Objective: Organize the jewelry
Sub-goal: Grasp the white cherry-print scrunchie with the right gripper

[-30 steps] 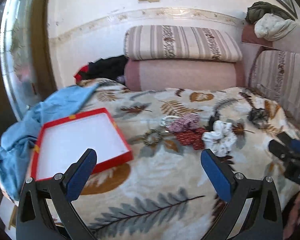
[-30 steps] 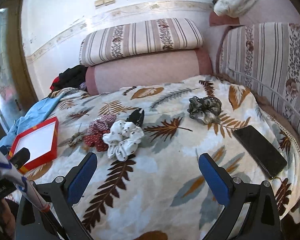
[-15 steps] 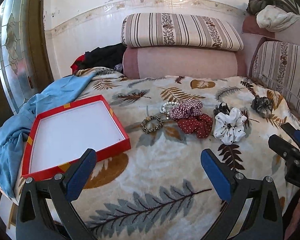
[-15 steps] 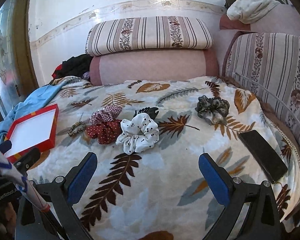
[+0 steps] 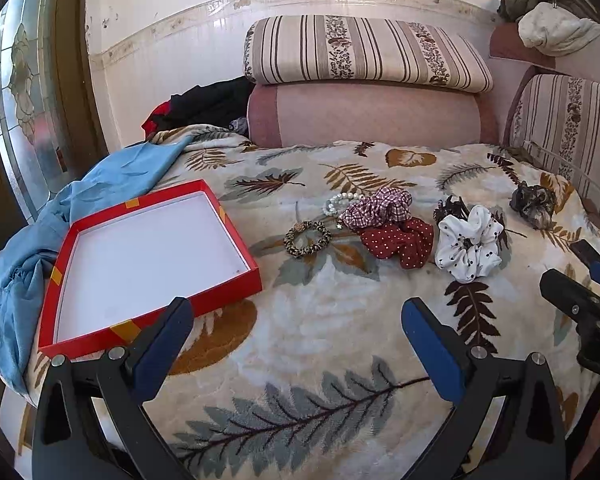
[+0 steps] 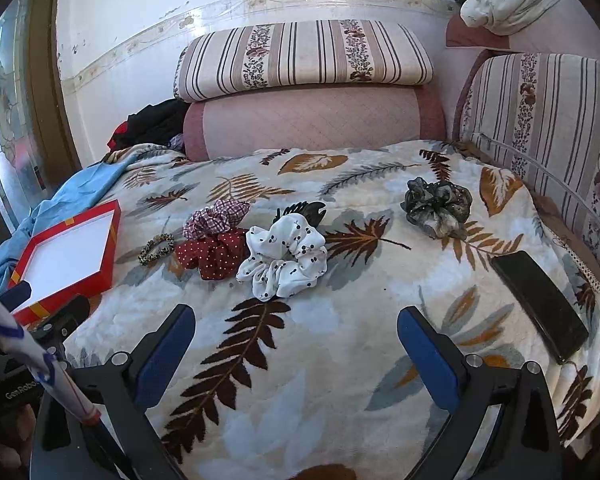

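Red tray (image 5: 228, 288) with white floor, bare, polka-dot white scrunchie (image 6: 284, 260) well apart

The left gripper (image 5: 298, 322) is hovering with its jaws spread wide, blue pads (image 5: 162, 350) facing each other across an empty gap, gripping nothing. The right gripper (image 6: 296, 330) is hovering alongside it, jaws likewise parted wide and holding nothing, its blue pads (image 6: 428, 360) tilting outward. In the left wrist view, the right gripper's black finger is poking in at the right edge; in the right wrist view, the left gripper's black body is showing at the lower left. Both are pointing forward and slightly downward.
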Demonstrator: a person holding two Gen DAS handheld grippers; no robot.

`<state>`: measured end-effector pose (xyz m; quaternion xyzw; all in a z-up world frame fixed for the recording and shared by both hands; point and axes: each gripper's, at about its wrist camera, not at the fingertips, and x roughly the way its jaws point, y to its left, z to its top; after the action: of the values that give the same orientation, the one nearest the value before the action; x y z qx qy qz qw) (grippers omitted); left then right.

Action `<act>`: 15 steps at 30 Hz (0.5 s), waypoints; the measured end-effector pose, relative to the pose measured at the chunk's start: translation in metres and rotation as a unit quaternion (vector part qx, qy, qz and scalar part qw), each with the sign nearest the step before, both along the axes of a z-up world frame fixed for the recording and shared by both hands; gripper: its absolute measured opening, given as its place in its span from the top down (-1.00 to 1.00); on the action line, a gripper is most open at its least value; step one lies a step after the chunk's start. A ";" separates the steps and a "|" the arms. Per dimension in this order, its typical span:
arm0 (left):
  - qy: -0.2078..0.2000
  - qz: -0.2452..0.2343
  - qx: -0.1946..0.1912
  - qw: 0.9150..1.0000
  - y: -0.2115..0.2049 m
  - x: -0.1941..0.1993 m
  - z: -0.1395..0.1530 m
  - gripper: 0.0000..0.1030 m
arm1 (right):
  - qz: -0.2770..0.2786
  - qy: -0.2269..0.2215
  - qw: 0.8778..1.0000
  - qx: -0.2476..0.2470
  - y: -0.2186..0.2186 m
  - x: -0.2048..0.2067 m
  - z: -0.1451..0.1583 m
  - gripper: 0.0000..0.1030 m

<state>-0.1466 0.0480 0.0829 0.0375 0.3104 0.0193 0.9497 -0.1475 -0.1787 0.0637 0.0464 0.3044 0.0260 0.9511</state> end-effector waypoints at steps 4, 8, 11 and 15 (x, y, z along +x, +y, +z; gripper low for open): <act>0.002 -0.001 -0.001 1.000 0.000 0.000 -0.001 -1.00 | 0.001 0.003 1.000 0.008 -0.002 0.001 0.000 -0.99; -0.001 -0.002 -0.002 1.000 0.001 0.002 0.002 -1.00 | 0.002 0.005 1.000 0.020 -0.007 0.004 0.000 -0.96; 0.002 -0.005 -0.008 1.000 0.005 0.006 0.003 -1.00 | -0.003 0.007 1.000 0.026 -0.011 0.005 -0.001 -0.92; 0.001 -0.009 -0.030 1.000 0.015 0.019 0.012 -1.00 | 0.006 0.010 0.998 0.054 -0.018 0.011 0.002 -0.82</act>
<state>-0.1276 0.0629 0.0945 0.0120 0.3111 0.0016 0.9503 -0.1361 -0.1969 0.0654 0.0963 0.3126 0.0478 0.9438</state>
